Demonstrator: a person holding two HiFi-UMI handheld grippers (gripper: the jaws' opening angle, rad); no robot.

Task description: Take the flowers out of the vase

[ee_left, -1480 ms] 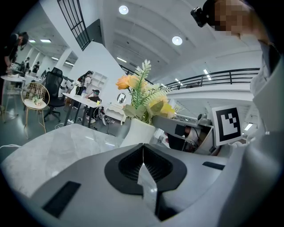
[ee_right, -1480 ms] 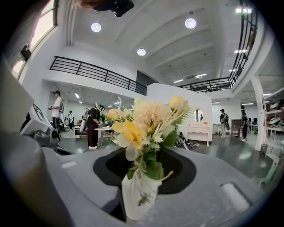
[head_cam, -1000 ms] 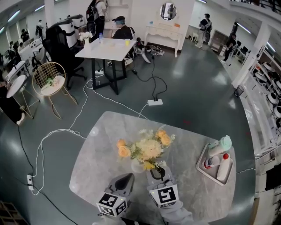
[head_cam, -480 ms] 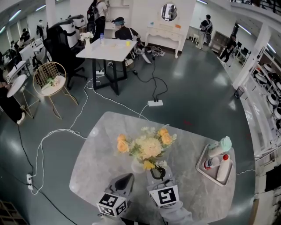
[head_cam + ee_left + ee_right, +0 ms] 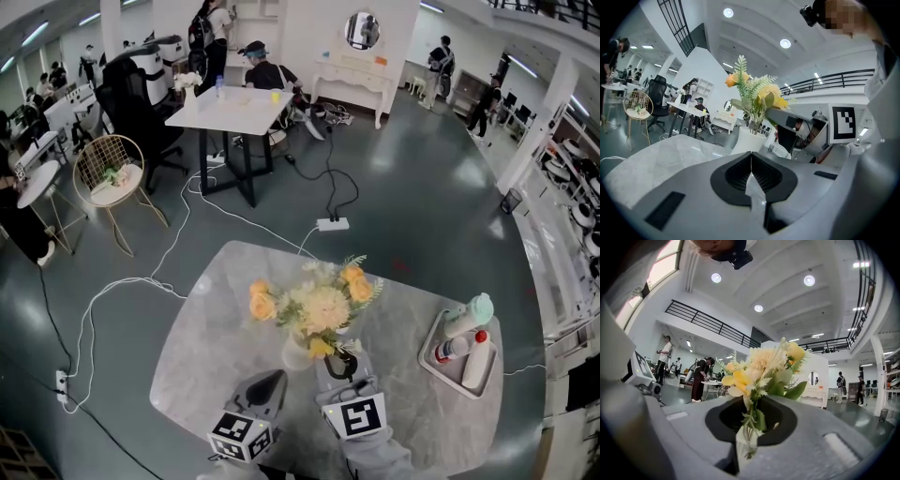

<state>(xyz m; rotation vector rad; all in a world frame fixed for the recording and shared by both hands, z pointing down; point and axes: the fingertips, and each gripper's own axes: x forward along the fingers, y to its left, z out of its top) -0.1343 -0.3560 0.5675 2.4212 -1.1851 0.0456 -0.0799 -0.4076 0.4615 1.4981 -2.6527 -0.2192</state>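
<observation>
A bouquet of yellow and orange flowers (image 5: 319,305) stands over a white vase (image 5: 296,354) on the grey marble table (image 5: 206,328). My right gripper (image 5: 339,362) is beside the vase, shut on the green stems below the blooms. In the right gripper view the stems (image 5: 751,425) run up between the closed jaws of the right gripper (image 5: 749,430) to the flowers (image 5: 764,364). My left gripper (image 5: 265,382) rests just left of the vase, shut with nothing in it. The left gripper view shows the left gripper (image 5: 751,164), the vase (image 5: 749,143) and the flowers (image 5: 757,93) ahead of it.
A white tray (image 5: 433,364) with a mint-capped bottle (image 5: 471,312) and other bottles sits at the table's right edge. White cables and a power strip (image 5: 331,224) lie on the floor beyond. A wire chair (image 5: 105,173) and a white desk (image 5: 225,105) stand farther off.
The bouquet has risen a little with my right gripper, so the blooms stand higher above the vase. The left gripper has stayed put.
</observation>
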